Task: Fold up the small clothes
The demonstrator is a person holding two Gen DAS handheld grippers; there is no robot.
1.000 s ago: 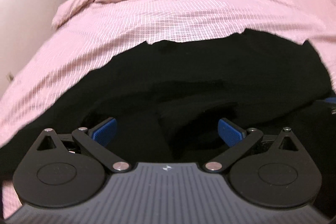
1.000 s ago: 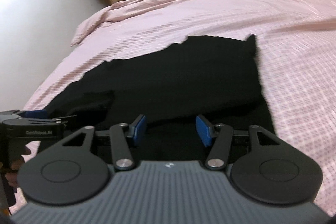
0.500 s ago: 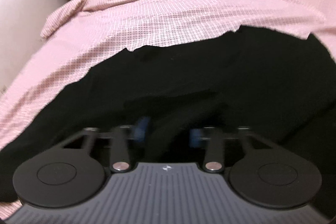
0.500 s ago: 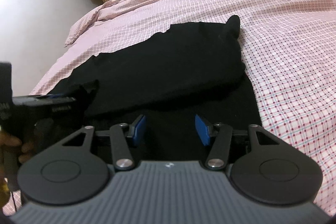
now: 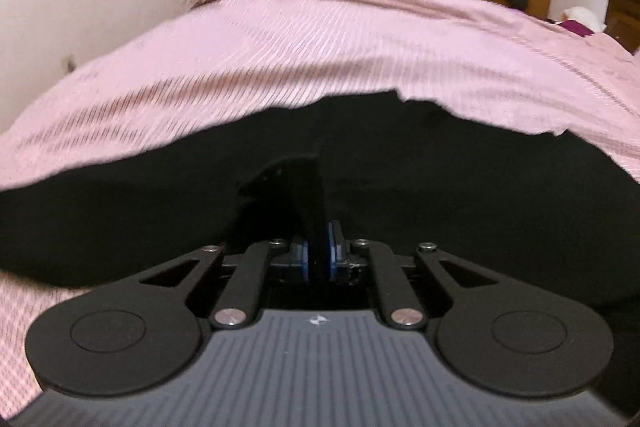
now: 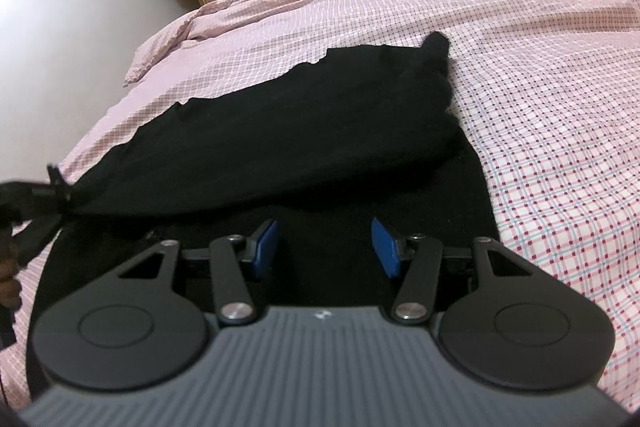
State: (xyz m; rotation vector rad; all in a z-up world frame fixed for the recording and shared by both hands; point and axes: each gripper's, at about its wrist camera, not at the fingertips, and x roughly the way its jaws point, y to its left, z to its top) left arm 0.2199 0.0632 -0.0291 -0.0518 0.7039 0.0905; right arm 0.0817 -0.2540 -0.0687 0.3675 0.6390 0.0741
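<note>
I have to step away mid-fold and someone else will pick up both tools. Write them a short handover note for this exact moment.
Left hand-held gripper: shut on a pinch of the black garment, at its left side; its jaws have just been closing on that fabric.
Right hand-held gripper: open, poised over the garment's near edge, pads not pressing on anything.
Garment: spread on the pink checked bedcover, one layer already lying over another.
Done: left grip taken.
Left: probably take hold with the right as well, carry the fold across, flatten it.
</note>
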